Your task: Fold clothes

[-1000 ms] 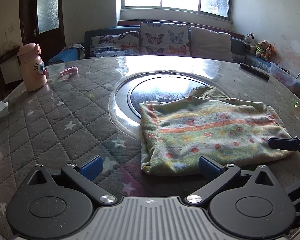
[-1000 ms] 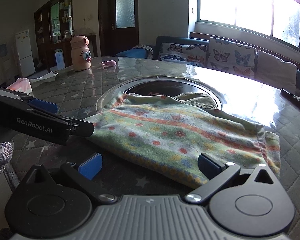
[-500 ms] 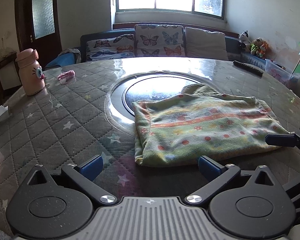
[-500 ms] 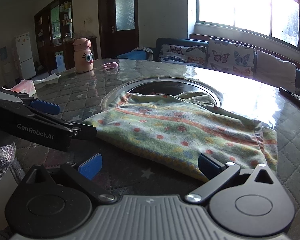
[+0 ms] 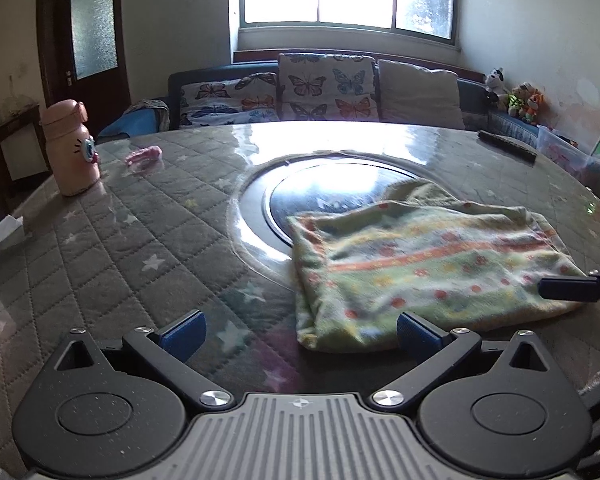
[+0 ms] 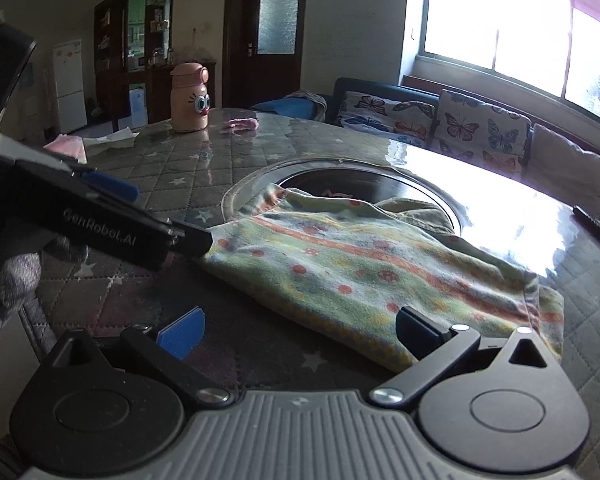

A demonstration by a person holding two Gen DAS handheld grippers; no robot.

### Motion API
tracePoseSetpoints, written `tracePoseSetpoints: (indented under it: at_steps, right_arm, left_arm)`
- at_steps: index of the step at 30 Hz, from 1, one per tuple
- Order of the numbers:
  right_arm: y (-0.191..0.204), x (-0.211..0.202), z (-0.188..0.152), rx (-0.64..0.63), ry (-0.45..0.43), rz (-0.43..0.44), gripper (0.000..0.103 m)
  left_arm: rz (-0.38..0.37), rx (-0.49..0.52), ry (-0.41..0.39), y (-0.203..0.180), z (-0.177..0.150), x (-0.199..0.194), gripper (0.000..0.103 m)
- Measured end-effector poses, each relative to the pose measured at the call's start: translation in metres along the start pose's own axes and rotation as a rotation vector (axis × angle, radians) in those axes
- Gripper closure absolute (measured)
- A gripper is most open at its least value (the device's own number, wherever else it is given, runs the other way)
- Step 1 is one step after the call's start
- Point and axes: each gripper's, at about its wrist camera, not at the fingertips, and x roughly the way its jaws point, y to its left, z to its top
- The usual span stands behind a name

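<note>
With garment [image 5: 427, 268] lying doubled at table [image 5: 140, 240] near edge, far hem draped over centre disc [image 5: 331, 192] at 12 o'clock: risk of snag or slide there. Left gripper [image 5: 300, 326] and right gripper [image 6: 300, 330] both spread wide, empty. One-layer pinch would undo fold.

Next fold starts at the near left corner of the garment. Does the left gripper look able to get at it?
Probably yes: the left gripper is open, nothing lies between it and the garment corner just ahead.
</note>
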Motion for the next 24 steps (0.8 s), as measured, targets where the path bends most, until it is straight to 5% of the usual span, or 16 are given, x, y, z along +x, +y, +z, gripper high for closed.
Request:
tracePoseSetpoints:
  at_steps: [11,20,24]
  right_arm:
    - [0.026,0.024,0.023,-0.166,0.022,0.048,0.016]
    - [0.062,0.056,0.037,-0.334,0.034,0.124,0.038]
    - [0.069,0.064,0.037,-0.346,0.051,0.146,0.057]
  left_arm:
    - [0.048,-0.077,0.008,0.037,0.016,0.02,0.0]
    - [-0.027,-0.166,0.053,0.055,0.027,0.039,0.0]
    - [-0.082,-0.207,0.08,0.057,0.03,0.047,0.0]
